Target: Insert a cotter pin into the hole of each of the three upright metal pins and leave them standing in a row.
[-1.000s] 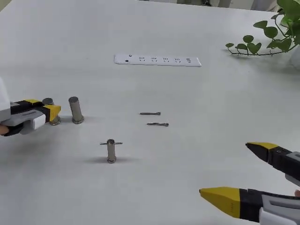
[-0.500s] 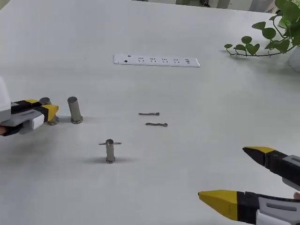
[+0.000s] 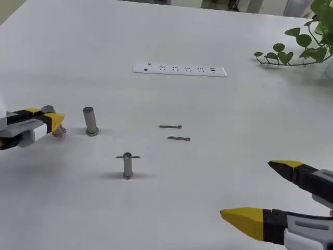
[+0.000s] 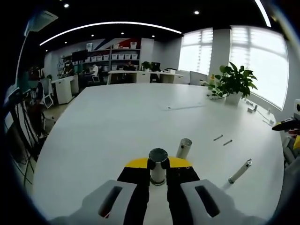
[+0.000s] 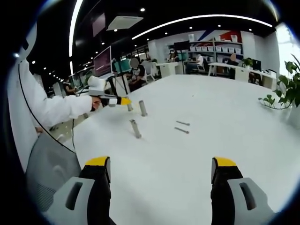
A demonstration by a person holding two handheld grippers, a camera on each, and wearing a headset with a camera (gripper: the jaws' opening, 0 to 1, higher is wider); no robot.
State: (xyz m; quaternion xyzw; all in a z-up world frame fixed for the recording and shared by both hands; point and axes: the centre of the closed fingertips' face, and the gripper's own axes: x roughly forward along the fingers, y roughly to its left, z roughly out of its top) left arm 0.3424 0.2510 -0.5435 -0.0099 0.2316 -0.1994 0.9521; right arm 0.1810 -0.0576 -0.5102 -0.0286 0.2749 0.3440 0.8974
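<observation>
1. Left tongs: clamped on the end pin, which stands upright at the far left of the bench. Right tongs: jaws wide apart, empty, well away from the work.
2. Step in hand, as judged: steadying the end pin for pinning. Keep it vertical and the grip clear of its cross-hole, with the hole turned toward the right tongs.
3. Pins: short grey metal cylinders with flanged feet. The second bare pin stands just beside the end pin. The fitted pin, nearer the person, carries a cotter through its top.
4. The far cotter pin and near cotter pin lie flat mid-bench.
</observation>
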